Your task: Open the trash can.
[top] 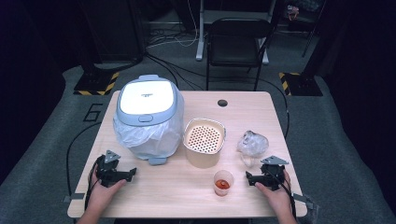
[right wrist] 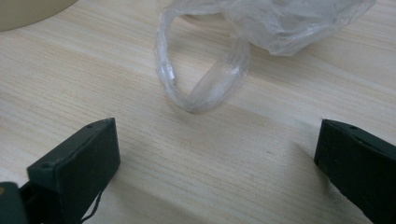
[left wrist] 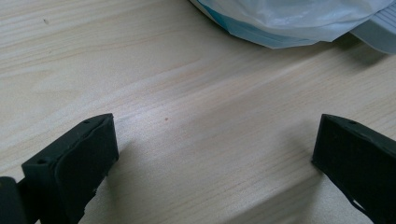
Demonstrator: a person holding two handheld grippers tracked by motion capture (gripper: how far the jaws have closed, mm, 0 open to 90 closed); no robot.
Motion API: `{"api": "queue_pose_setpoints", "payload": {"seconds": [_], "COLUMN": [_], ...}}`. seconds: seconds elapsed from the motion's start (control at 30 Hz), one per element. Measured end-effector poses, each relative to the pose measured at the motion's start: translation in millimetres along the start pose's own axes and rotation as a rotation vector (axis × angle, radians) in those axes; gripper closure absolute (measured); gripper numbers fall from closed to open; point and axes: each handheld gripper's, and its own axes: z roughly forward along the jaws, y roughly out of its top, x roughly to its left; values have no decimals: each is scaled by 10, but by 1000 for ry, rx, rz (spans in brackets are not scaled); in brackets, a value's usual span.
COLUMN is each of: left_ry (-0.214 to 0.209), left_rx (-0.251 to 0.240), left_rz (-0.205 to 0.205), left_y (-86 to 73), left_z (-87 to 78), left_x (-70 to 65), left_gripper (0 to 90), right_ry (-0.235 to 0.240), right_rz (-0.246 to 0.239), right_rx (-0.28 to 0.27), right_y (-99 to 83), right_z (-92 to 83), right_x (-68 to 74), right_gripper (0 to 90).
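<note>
A lidded white-and-blue bin lined with a clear bag stands at the table's back left. Beside it sits a beige strainer basket with a perforated bottom. A small clear cup holding something red stands near the front edge. A crumpled clear plastic bag lies at the right; its looped handle lies just ahead of my right gripper. My right gripper rests open on the table, nothing between its jaws. My left gripper rests open at the front left, its jaws empty, below the bin's bag.
The light wooden table has a round cable hole at the back. A black chair stands behind the table on grey floor. Cables trail from both grippers off the table's front corners.
</note>
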Motion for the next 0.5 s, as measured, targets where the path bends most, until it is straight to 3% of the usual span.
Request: {"api": "queue_pose_setpoints", "payload": {"seconds": [0.5], "left_ry": [14], "left_rx": [3], "left_rz": [-8], "left_y": [-1], "left_z": [3], "left_x": [-13], "left_gripper": [0], "right_ry": [1], "right_rz": [-1], "right_rx": [0], "right_y": [-1], "right_z": [0], "right_x": [1], "right_gripper": [0]}}
